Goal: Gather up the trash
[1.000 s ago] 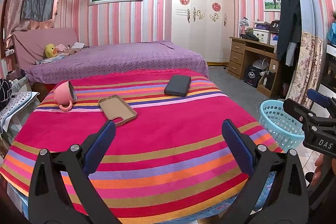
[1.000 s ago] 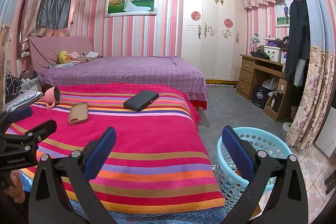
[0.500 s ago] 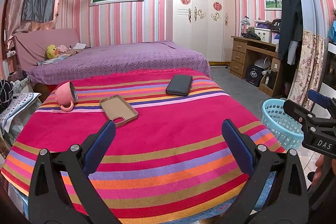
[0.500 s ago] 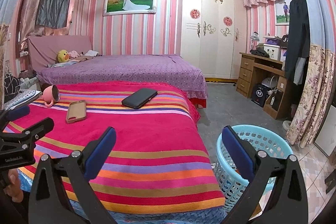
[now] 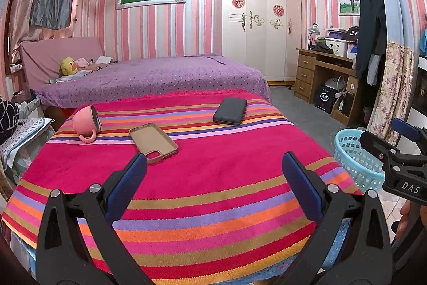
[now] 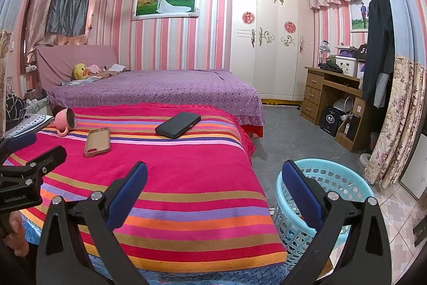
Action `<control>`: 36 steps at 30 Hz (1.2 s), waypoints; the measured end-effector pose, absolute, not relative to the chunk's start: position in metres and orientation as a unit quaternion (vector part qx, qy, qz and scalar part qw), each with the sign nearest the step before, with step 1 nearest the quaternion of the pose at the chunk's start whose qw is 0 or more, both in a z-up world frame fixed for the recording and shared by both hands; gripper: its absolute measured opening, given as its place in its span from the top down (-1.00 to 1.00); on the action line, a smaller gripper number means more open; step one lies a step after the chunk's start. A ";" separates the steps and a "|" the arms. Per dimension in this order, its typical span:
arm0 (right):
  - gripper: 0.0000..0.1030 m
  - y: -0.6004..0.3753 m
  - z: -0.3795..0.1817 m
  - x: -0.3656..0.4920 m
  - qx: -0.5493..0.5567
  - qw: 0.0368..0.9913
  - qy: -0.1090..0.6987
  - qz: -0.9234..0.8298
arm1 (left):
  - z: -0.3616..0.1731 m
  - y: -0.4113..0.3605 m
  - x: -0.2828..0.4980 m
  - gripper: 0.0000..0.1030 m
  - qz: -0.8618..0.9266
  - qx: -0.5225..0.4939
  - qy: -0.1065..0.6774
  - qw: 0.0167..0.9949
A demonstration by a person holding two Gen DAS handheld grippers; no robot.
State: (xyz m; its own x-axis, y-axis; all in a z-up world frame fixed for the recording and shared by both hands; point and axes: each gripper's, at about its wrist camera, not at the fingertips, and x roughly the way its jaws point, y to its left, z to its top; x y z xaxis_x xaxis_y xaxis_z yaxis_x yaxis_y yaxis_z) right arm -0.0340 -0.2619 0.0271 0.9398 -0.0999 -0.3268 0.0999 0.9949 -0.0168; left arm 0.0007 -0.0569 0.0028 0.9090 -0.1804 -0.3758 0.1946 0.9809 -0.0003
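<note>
Three things lie on the striped blanket [image 5: 213,178]: a pink mug [image 5: 86,122] tipped on its side near the far left corner, a tan phone case [image 5: 153,142] lying open side up just right of it, and a dark wallet-like case [image 5: 230,114] toward the far right corner. None of them looks like plain trash to me, and I see no scraps or wrappers on the cloth. The light blue basket [image 6: 324,200] stands on the floor off the blanket's right edge; a few small bits show low through its mesh, though I cannot tell what they are.

My left gripper [image 5: 213,182] hangs over the near edge with its jaws spread wide and nothing between them. My right gripper [image 6: 213,183] is spread and empty too, its right finger in front of the basket's rim.

This fits either a bed about to be cleared or one already cleared of trash. If any of these is meant to go, I judge the flat cases need a pinch across their narrow width from an edge, and the mug a grip on its rim or handle so it cannot roll.
</note>
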 end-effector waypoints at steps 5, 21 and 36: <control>-0.91 -0.262 0.026 -0.034 0.001 0.985 0.164 -0.049 | 0.004 -0.059 -0.002 -0.90 -0.091 0.019 0.188 0.978; -0.91 -0.270 0.028 -0.029 0.000 0.985 0.165 -0.053 | 0.007 -0.061 -0.001 -0.90 -0.083 0.019 0.188 0.978; -0.91 -0.274 0.033 -0.028 -0.004 0.986 0.155 -0.057 | 0.007 -0.058 -0.002 -0.89 -0.074 0.011 0.187 0.980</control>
State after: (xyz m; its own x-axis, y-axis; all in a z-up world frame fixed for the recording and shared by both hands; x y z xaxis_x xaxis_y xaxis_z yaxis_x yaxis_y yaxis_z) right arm -0.0284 -0.2740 0.0329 0.9452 -0.1147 -0.3056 0.1119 0.9934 -0.0267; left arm -0.0024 -0.0582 0.0072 0.9194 -0.1408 -0.3672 0.1491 0.9888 -0.0059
